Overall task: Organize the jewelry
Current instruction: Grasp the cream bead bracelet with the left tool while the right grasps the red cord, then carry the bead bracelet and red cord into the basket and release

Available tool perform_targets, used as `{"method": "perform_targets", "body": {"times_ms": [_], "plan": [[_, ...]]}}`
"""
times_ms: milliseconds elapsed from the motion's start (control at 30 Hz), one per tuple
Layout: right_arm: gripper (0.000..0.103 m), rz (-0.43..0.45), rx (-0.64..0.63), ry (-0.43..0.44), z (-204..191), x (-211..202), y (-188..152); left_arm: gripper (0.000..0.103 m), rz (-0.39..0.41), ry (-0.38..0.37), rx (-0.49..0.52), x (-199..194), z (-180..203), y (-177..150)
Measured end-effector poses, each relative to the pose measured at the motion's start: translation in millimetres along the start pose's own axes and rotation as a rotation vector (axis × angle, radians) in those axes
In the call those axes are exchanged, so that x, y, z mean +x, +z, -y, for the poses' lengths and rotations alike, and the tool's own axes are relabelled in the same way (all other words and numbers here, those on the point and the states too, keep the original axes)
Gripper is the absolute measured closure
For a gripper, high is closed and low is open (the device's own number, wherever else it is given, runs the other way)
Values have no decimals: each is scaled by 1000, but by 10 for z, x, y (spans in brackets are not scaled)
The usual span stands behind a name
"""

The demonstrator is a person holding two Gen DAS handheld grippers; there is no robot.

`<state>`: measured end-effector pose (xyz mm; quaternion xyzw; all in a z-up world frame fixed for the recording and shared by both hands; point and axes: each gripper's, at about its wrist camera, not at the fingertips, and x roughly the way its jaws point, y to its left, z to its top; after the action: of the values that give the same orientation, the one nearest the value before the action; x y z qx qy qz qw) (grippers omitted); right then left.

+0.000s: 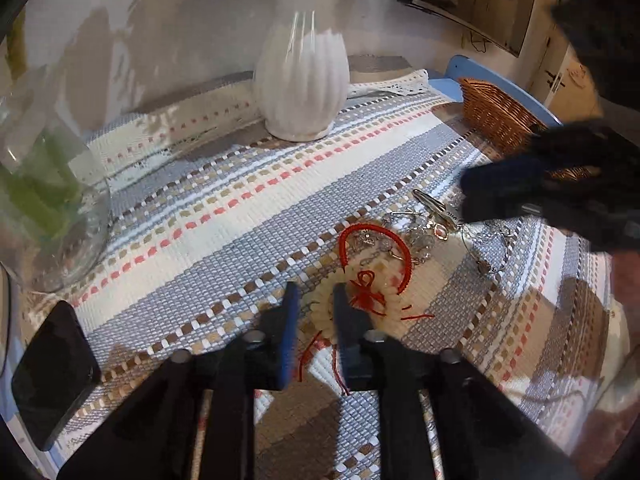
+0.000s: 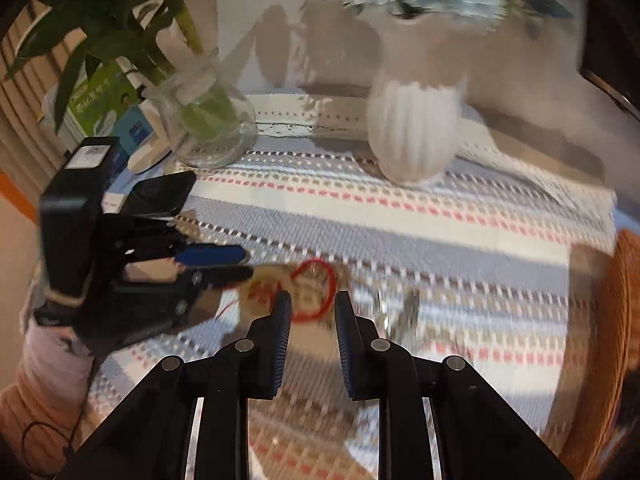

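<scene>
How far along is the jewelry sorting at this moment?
Nothing looks put away yet: the red cord bracelet, the pale bead bracelet and the silver pieces all lie in a heap on the woven mat. The left gripper, jaws apart, sits at the bead bracelet; the right gripper holds nothing. The wicker basket's inside is hidden.

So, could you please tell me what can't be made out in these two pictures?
- Silver jewelry: left wrist view, partly hidden under the right gripper; in the right wrist view smeared by motion blur.
- Basket: contents not visible; cut off by the edge in the right wrist view.
- Beaded bracelet: part hidden behind the left gripper.
</scene>
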<state>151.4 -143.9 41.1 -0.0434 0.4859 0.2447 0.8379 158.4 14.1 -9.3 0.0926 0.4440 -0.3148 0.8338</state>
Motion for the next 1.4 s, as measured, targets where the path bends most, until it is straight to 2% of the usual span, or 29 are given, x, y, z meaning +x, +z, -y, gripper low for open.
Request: {"method": "perform_targets", "body": {"times_ms": [167, 367, 500, 667, 767, 800, 933, 1167, 1400], "plan": [[81, -71, -26, 80, 96, 447, 269, 76, -30, -8, 0, 123, -11, -46], [82, -112, -84, 56, 25, 675, 303, 78, -29, 4, -3, 142, 22, -44], [83, -106, -101, 21, 36, 733, 308, 93, -24, 3, -19, 141, -1, -38], [83, -129, -141, -9, -8, 828, 248, 93, -19, -4, -30, 140, -10, -34], [95, -109, -164, -32, -52, 851, 223, 94, -14, -9, -30, 132, -8, -33], [98, -103, -165, -28, -58, 844, 224, 95, -9, -16, -33, 128, -1, -30], [99, -68, -154, -29, -70, 748, 221, 95, 36, -71, -62, 3, -36, -16], [99, 6, -129, -26, -154, 308, 139, 95, 147, -104, -90, -521, 2, 28], [99, 89, -93, -25, -261, -272, -155, 95, 170, -53, -46, -933, 247, -49]]}}
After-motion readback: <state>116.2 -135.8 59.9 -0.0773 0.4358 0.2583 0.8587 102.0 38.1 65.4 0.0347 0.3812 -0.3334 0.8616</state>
